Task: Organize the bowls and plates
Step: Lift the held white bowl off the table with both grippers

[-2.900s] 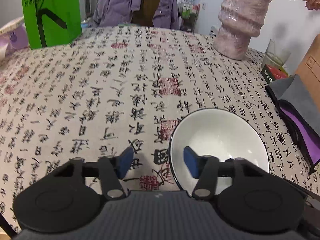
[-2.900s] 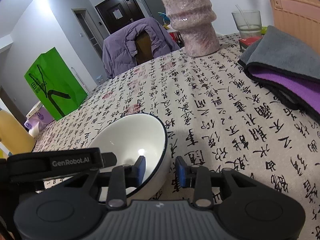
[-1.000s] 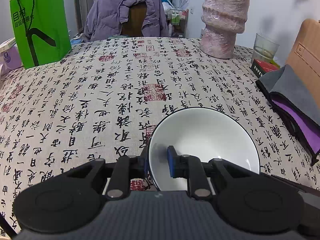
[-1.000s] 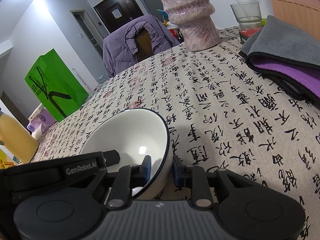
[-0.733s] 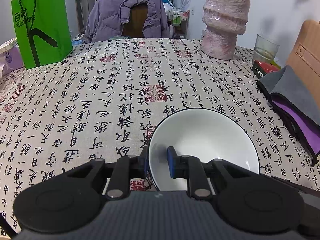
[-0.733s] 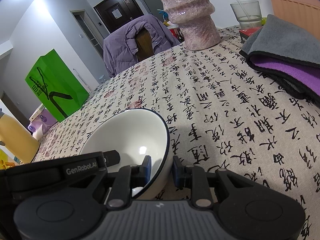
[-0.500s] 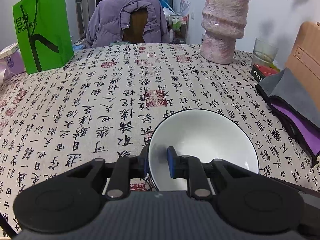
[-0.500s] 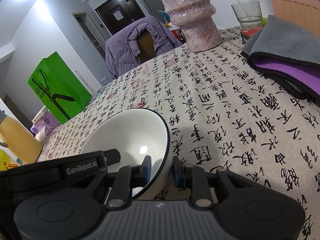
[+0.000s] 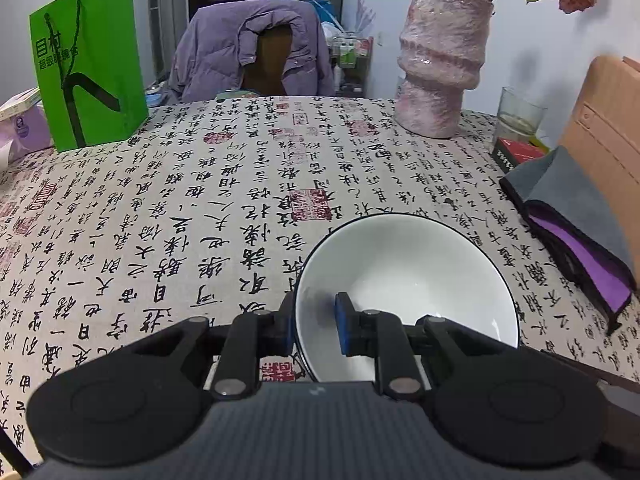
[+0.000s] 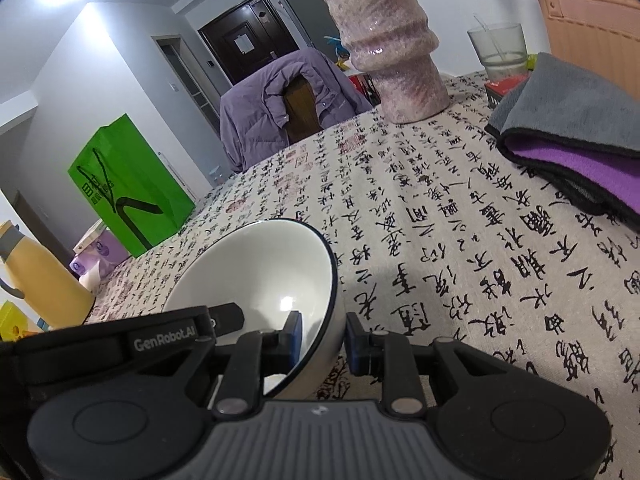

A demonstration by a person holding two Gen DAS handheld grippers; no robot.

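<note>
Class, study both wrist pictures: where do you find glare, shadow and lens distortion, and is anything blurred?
Left wrist view: the bowl shows only faint sheen, with a soft shadow beside the inner finger pad; the table edges curve from the fisheye lens. Right wrist view: a bright glare spot sits inside the bowl, the bowl casts a shadow on the tablecloth, and the walls bow. Both are sharp.

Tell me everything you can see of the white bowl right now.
The white bowl is round and deep, glossy like glazed ceramic, with a thin dark line around its rim. It looks empty and sits upright, slightly tilted. The left gripper pinches its left wall, one jaw inside and one outside; the right gripper pinches the opposite wall the same way. Below it is the calligraphy-print tablecloth; whether the base touches the cloth cannot be told. Nothing else touches it.
</note>
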